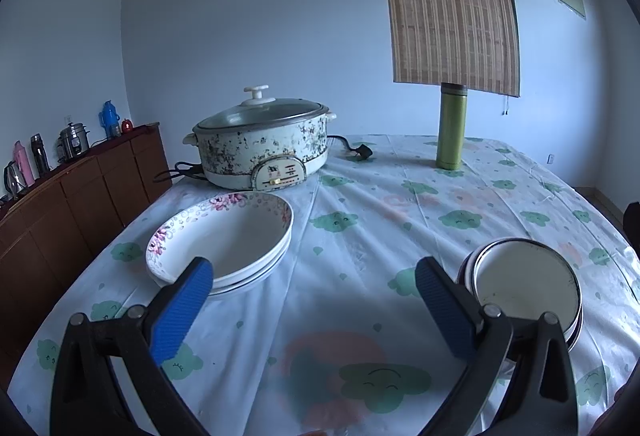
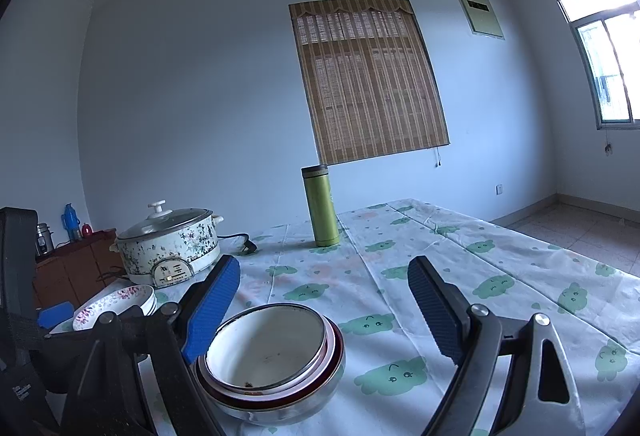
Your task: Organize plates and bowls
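With both the left tool (image 1: 314, 276) and right tool (image 2: 324, 286) released and empty over the table (image 1: 460, 187), plates (image 1: 224, 240) stacked left and bowls (image 2: 272, 356) nested right look sorted; any further pinch should take a rim squarely.

Dim, cool, bluish daylight throughout. Brightest at the window (image 2: 608, 63) in the right wrist view, blown out to white glare at its top, upper right corner. Soft, weak shadows only: a dark blurred patch on the table (image 1: 360, 248) near its front edge between the blue pads (image 1: 182, 310) of the left claw (image 1: 316, 276), and a faint one left of the green flask (image 2: 321, 205). Strong fisheye bending of walls and the bamboo blind (image 1: 450, 7). Black vignette in the corners of both views. Fairly sharp in the middle, softer toward the rims.
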`<state>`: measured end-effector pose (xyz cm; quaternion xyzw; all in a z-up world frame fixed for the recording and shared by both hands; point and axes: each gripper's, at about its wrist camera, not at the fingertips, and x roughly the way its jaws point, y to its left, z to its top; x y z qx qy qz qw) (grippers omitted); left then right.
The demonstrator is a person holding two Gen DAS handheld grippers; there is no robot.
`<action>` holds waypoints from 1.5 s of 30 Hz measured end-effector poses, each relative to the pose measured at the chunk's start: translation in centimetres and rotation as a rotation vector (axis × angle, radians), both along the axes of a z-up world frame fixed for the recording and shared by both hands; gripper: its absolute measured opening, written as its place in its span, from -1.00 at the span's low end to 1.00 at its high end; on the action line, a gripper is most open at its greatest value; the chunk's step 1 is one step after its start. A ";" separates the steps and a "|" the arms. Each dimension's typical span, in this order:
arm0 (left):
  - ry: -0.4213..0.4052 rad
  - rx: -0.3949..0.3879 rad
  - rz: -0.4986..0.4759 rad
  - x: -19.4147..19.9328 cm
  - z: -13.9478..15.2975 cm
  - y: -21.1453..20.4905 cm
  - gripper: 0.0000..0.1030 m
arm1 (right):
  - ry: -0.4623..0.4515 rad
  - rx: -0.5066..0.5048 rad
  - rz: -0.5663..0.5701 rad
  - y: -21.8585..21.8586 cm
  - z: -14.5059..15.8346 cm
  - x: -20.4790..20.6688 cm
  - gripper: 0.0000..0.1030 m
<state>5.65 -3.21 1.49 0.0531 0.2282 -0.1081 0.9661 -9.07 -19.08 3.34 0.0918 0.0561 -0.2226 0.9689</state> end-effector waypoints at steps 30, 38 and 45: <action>0.034 -0.014 0.063 -0.7 0.4 1.6 0.99 | -0.022 -0.040 0.001 0.5 0.2 -0.4 0.71; 0.031 -0.024 0.068 -0.9 0.8 2.0 0.99 | -0.035 -0.045 0.004 0.7 0.3 -0.6 0.71; 0.027 -0.022 0.083 -1.2 1.3 2.7 0.99 | -0.046 -0.032 0.016 0.6 0.5 -0.8 0.71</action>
